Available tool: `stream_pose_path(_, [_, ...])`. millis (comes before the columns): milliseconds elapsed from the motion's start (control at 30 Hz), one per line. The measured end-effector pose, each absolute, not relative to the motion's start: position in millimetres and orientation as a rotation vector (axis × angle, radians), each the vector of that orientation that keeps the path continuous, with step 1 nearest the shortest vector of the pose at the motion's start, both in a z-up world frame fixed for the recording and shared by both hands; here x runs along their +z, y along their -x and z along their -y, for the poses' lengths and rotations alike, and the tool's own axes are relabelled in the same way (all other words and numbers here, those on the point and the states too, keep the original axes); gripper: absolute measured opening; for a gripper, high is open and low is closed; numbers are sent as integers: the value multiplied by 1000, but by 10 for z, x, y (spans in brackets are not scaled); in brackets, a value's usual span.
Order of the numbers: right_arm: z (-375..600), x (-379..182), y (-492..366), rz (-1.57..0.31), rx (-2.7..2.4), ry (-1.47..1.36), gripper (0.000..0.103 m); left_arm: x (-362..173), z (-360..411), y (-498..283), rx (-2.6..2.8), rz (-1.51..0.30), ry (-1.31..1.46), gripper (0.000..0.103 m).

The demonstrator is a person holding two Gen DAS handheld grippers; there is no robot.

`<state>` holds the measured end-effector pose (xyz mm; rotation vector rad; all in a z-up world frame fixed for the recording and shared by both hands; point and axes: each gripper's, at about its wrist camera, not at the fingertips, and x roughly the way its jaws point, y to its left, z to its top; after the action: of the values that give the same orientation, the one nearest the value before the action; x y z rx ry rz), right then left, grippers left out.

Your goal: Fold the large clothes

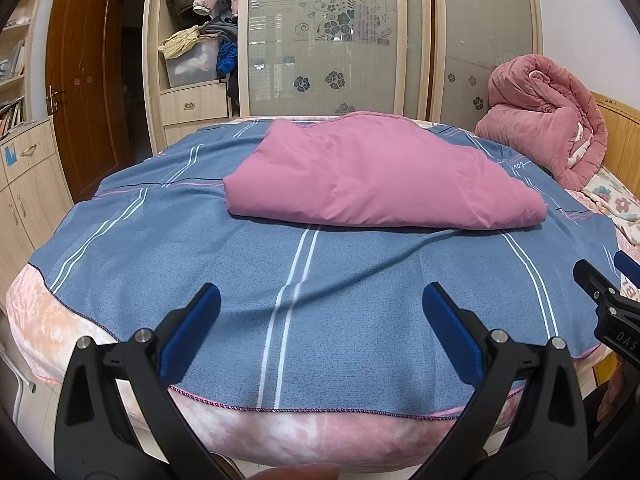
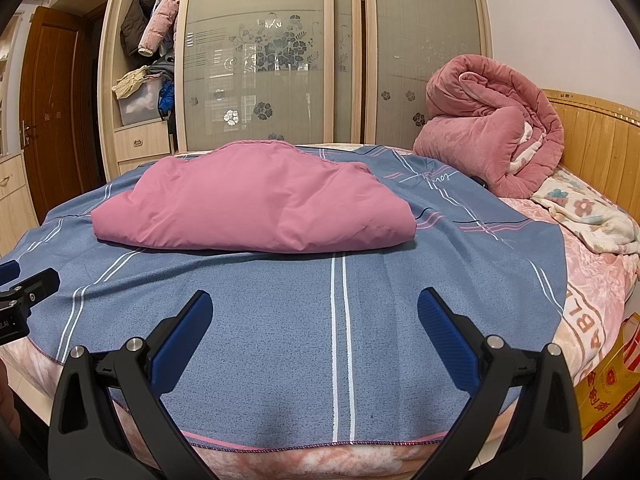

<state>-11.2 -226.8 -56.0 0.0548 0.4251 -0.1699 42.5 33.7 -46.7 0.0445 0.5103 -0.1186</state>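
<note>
Left tongs (image 1: 320, 308): spread wide, blue pads bare, nothing between them; held low over the near edge of the bed. Right tongs (image 2: 314, 312): likewise spread and empty, just beside the left pair.

Blue striped sheet (image 1: 224, 256): lies flat over the bed, its stitched hem running along the near edge above a pink mattress cover (image 1: 304, 436).

Pink garment (image 1: 376, 176): the task's piece. Rests on the sheet near the middle of the bed, well apart from both tongs. Already doubled over, a rounded fold on its near side and a seamed edge at the back. Appears a light, thin woven cloth, soft and limp, likely somewhat slick; should sag when lifted. Best taken at the two near corners (image 2: 404, 224), pinching through all layers so none slips free.

Rolled pink quilt (image 1: 548, 116): by the wooden headboard (image 2: 600, 148). Floral blanket (image 2: 588, 212) beside it.

Wardrobe (image 1: 332, 40): behind the bed, frosted sliding doors, one bay showing hung coats.
</note>
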Motion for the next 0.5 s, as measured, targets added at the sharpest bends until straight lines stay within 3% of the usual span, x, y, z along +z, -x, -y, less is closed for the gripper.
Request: stream_pose_path(500, [2259, -546, 119, -427, -167, -52, 102, -474, -326, -424, -121, -508, -48, 101])
